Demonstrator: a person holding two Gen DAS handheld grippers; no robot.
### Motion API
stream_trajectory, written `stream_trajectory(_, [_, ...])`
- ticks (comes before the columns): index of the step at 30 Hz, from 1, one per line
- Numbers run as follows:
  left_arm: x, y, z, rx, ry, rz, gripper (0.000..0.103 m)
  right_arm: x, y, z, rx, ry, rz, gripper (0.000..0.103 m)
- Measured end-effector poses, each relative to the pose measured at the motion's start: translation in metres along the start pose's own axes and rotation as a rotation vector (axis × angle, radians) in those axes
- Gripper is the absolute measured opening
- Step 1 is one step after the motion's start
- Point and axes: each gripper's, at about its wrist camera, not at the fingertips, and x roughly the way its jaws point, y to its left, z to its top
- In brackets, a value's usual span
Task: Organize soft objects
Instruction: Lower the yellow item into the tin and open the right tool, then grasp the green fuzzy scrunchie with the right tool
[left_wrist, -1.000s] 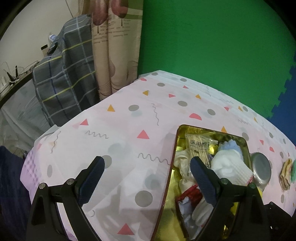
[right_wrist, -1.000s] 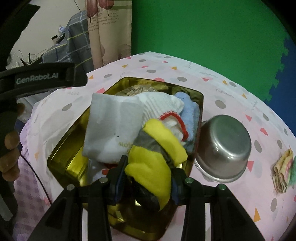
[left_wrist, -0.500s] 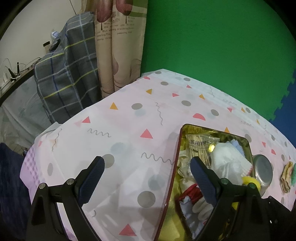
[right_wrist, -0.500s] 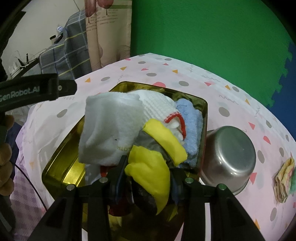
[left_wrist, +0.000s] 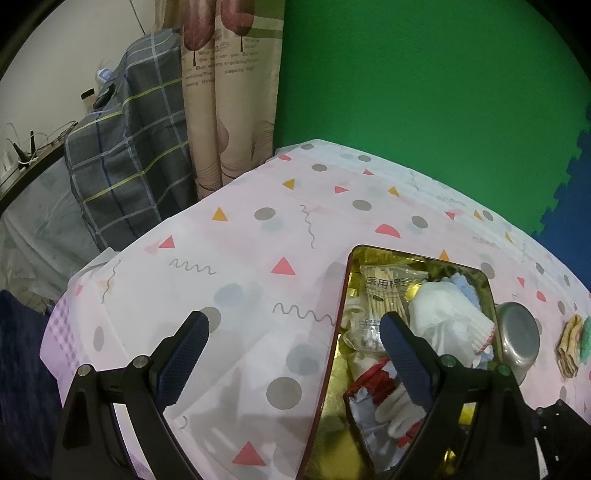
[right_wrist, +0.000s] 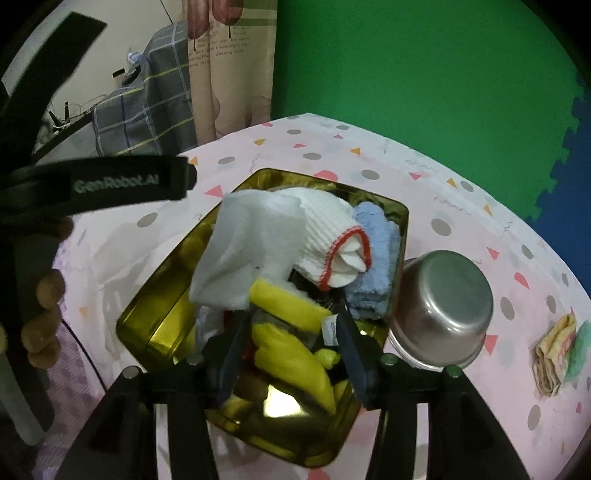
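Note:
A gold tin box (right_wrist: 155, 317) sits on the patterned tablecloth and holds several soft things: a white cloth (right_wrist: 251, 247), a white sock with red trim (right_wrist: 332, 236), a blue towel (right_wrist: 376, 254) and a yellow and grey sock (right_wrist: 291, 339). My right gripper (right_wrist: 291, 328) hangs over the box's near end, its jaws now parted around the yellow sock, which lies in the box. My left gripper (left_wrist: 291, 332) is open and empty, above the tablecloth at the box's left edge (left_wrist: 332, 343). A cotton swab packet (left_wrist: 388, 291) lies in the box.
A steel bowl (right_wrist: 443, 306) stands upside down against the box's right side. Folded yellow and green cloths (right_wrist: 557, 354) lie at the far right. A curtain, a plaid cover and a green wall stand behind the table (left_wrist: 258, 236). The person's hand (right_wrist: 40, 314) shows at the left.
My right gripper has opened and the yellow sock has dropped from it into the box. The left gripper has barely moved.

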Motion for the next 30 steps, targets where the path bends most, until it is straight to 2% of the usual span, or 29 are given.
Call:
stream_trajectory(18, [-0.007, -0.011, -0.002, 0.039, -0.019, -0.002, 0.092, -0.050, -0.035, 0.002, 0.094, -0.109, -0.029, 0.053])
stream_trajectory(22, [-0.009, -0.017, -0.004, 0.068, -0.026, -0.001, 0.092, -0.056, -0.060, -0.005, 0.127, -0.107, -0.090, 0.053])
stream_trajectory(30, [-0.013, -0.027, -0.007, 0.108, -0.035, -0.017, 0.092, -0.071, -0.149, -0.052, 0.289, -0.068, -0.257, 0.053])
